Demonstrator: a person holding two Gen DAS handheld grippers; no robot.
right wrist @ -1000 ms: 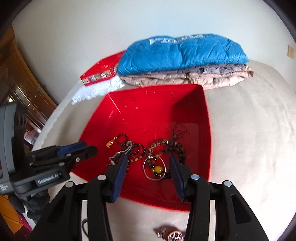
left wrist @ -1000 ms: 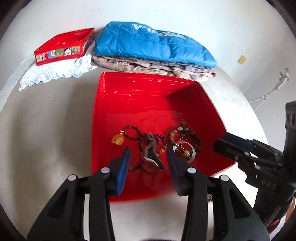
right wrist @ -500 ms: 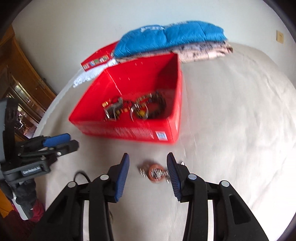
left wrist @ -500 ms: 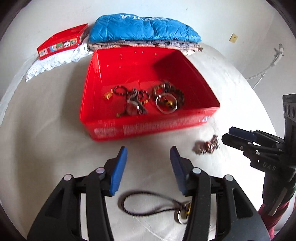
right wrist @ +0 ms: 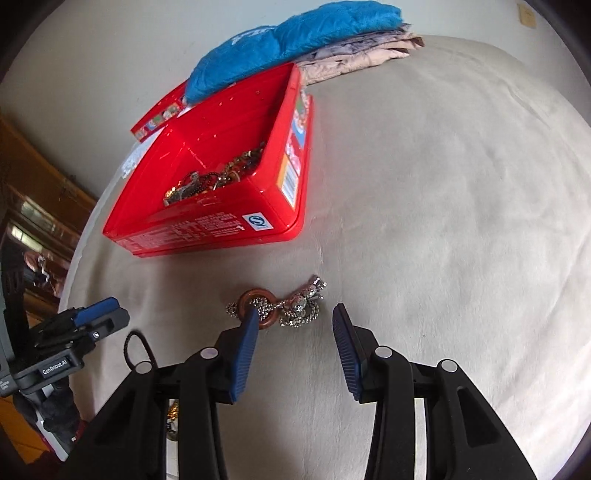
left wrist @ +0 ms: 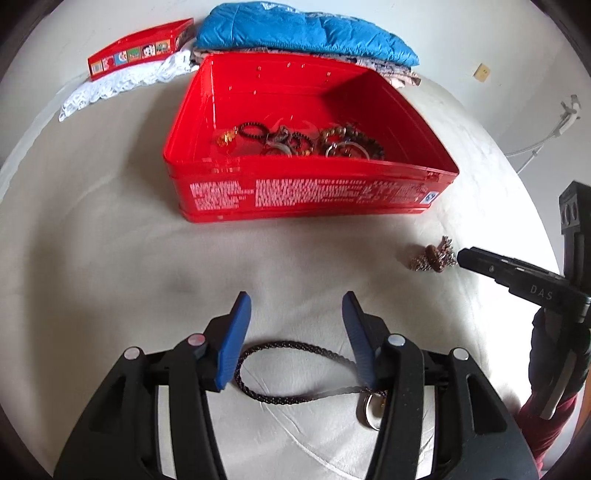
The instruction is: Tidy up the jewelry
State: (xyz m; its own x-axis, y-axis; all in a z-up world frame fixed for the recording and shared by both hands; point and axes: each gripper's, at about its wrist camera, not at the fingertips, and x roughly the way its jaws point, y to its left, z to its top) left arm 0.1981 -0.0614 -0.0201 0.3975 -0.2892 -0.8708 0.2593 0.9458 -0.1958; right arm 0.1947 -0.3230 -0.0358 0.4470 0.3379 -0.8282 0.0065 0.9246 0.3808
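Note:
A red box (left wrist: pixel 306 195) (right wrist: pixel 207 230) on a beige cloth holds several bracelets and beads (left wrist: pixel 299 142) (right wrist: pixel 214 177). A dark braided cord necklace (left wrist: pixel 291 369) with a metal pendant (left wrist: pixel 369 410) lies on the cloth between the fingers of my open, empty left gripper (left wrist: pixel 295 332). A silver chain with a brown ring (right wrist: pixel 277 306) (left wrist: pixel 432 256) lies just ahead of my open, empty right gripper (right wrist: pixel 291 339), whose left finger overlaps the ring. The right gripper also shows in the left wrist view (left wrist: pixel 517 273), the left gripper in the right wrist view (right wrist: pixel 70 339).
Behind the box lie a folded blue quilt on beige fabric (left wrist: pixel 303 29) (right wrist: pixel 288 40), a red lid (left wrist: pixel 140 55) and white lace (left wrist: pixel 122 83). Wooden furniture (right wrist: pixel 33 206) stands to the left of the cloth-covered surface.
Both grippers have pulled back from over the red box and dropped toward the cloth. The left now straddles the cord necklace; the right has closed in on the chain with the ring.

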